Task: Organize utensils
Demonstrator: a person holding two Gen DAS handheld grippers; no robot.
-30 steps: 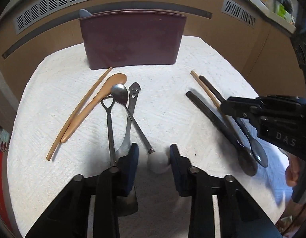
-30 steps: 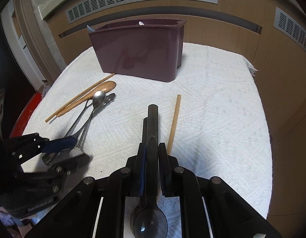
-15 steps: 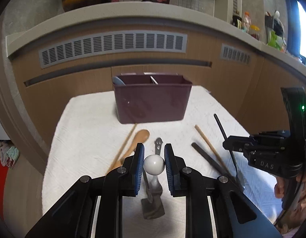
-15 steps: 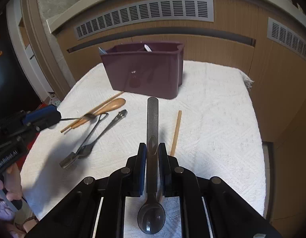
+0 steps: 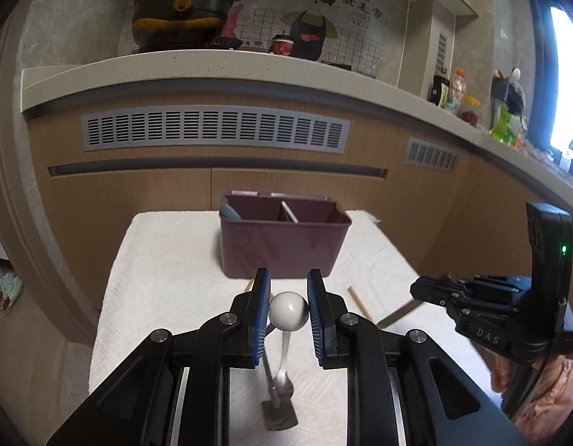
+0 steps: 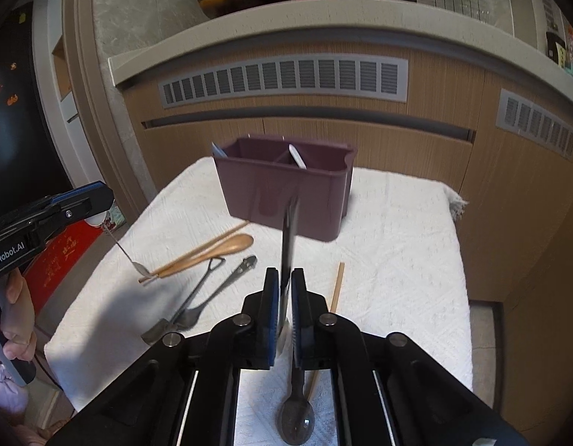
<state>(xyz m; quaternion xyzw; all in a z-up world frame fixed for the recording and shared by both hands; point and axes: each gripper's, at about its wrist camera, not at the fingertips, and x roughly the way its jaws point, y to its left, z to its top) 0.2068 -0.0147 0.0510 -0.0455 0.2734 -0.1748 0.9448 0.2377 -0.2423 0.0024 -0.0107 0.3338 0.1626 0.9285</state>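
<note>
Now both my grippers are up off the white cloth (image 6: pixel 397 230), left gripper (image 5: pixel 288 310) pinching the ball-ended steel spoon (image 5: pixel 288 311), right gripper (image 6: pixel 285 303) just clamped tight on the dark black spoon (image 6: pixel 290 260), purple divided caddy (image 6: pixel 286 193) dead ahead.

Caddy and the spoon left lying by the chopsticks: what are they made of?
Caddy: looks like glossy maroon moulded plastic; soft reflections, rounded corners. Spoon: likely wood or bamboo, matte tan, same tone as the chopsticks; grain too small to confirm.
</note>
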